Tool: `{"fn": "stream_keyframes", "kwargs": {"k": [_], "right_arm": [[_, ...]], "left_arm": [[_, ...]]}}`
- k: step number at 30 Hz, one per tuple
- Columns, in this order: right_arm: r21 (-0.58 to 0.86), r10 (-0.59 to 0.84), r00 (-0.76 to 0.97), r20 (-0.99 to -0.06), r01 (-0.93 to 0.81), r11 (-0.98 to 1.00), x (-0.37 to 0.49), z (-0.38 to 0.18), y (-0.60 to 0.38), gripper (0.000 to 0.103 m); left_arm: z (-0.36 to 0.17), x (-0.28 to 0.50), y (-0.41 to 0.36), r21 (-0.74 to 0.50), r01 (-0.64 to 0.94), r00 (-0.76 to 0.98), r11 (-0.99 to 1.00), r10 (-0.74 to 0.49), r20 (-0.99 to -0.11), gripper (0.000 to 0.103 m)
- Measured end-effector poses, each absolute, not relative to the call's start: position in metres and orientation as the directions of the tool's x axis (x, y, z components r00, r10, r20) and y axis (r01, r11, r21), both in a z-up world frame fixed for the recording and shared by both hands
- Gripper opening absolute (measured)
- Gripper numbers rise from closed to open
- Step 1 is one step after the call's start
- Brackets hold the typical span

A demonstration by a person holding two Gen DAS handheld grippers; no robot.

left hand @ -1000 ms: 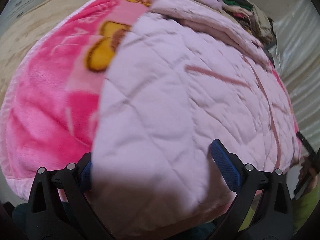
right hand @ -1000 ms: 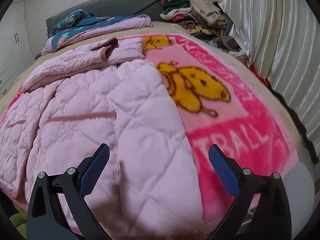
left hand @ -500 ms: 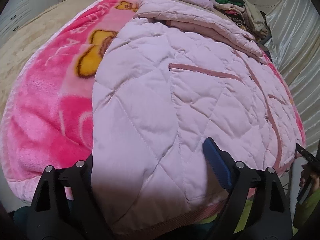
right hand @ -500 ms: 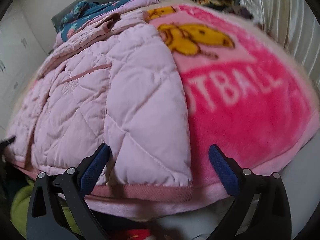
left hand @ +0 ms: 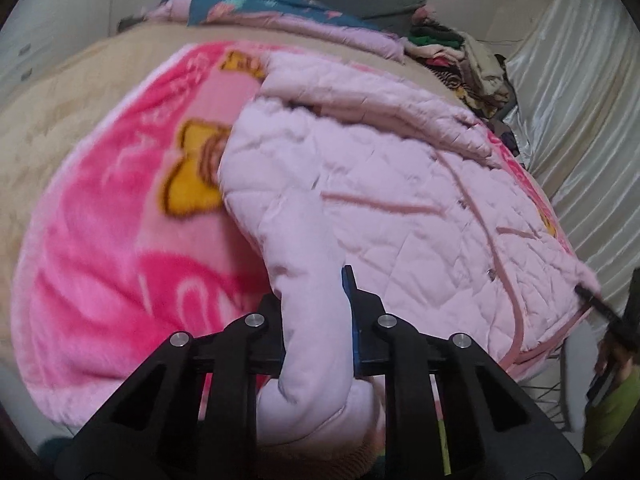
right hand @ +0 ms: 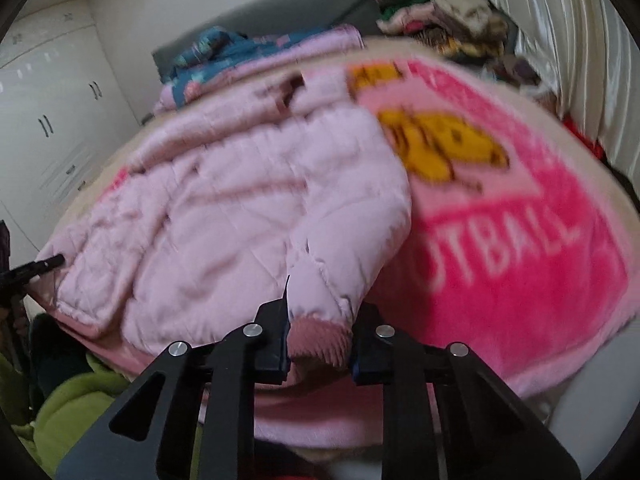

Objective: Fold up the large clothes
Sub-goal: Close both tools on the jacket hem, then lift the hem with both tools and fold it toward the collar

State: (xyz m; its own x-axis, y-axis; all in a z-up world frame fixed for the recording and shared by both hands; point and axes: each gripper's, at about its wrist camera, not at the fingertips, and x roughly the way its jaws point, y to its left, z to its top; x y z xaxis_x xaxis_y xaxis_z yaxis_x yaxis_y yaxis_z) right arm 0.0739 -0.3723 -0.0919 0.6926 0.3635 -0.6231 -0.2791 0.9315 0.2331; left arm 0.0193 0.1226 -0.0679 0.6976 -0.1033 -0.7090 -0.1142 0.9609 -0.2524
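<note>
A pale pink quilted jacket (left hand: 400,184) lies spread on a bright pink blanket (left hand: 112,248) on the bed. My left gripper (left hand: 316,320) is shut on the jacket's bottom left corner and lifts a fold of it. My right gripper (right hand: 320,336) is shut on the jacket's (right hand: 248,200) bottom right corner at the darker ribbed hem (right hand: 320,340), at the blanket's (right hand: 520,280) near edge. The right gripper's tip also shows in the left wrist view (left hand: 600,304), and the left gripper's tip in the right wrist view (right hand: 36,268).
A pile of clothes (right hand: 440,12) sits at the bed's far right corner. A blue floral quilt (left hand: 256,0) lies at the head. White curtains (left hand: 580,120) hang on the right, white wardrobes (right hand: 52,120) stand on the left. Green cloth (right hand: 80,408) lies below the bed's near edge.
Both grippers were open over the jacket's hem and have closed on its two bottom corners. The gripped fabric has bunched up and lifted off the blanket.
</note>
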Motion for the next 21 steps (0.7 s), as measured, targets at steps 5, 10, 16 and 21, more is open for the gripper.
{"fn": "stream_keyframes", "kwargs": {"k": [5,10,16,21], "right_arm": [[0.221,0.378,0.755,-0.536,-0.306,0.926,0.088,-0.051,-0.366,0.018],[0.235,0.372,0.786,-0.493,-0.291,0.927,0.103,-0.027,-0.365,0.017],[0.258,0.375,0.809,-0.453,-0.284,0.924,0.117,-0.007,-0.366,0.016],[0.256,0.378,0.822,-0.425,-0.292,0.922,0.131,0.007,-0.361,0.016]], "left_arm": [[-0.045,0.033,0.118,-0.227,-0.096,0.733,0.969,-0.086,-0.675,0.012],[-0.021,0.044,0.117,-0.219,-0.087,0.766,0.972,-0.075,-0.638,0.012],[-0.002,0.057,0.123,-0.223,-0.086,0.789,0.971,-0.070,-0.610,0.012],[0.010,0.068,0.128,-0.231,-0.087,0.801,0.969,-0.069,-0.594,0.012]]}}
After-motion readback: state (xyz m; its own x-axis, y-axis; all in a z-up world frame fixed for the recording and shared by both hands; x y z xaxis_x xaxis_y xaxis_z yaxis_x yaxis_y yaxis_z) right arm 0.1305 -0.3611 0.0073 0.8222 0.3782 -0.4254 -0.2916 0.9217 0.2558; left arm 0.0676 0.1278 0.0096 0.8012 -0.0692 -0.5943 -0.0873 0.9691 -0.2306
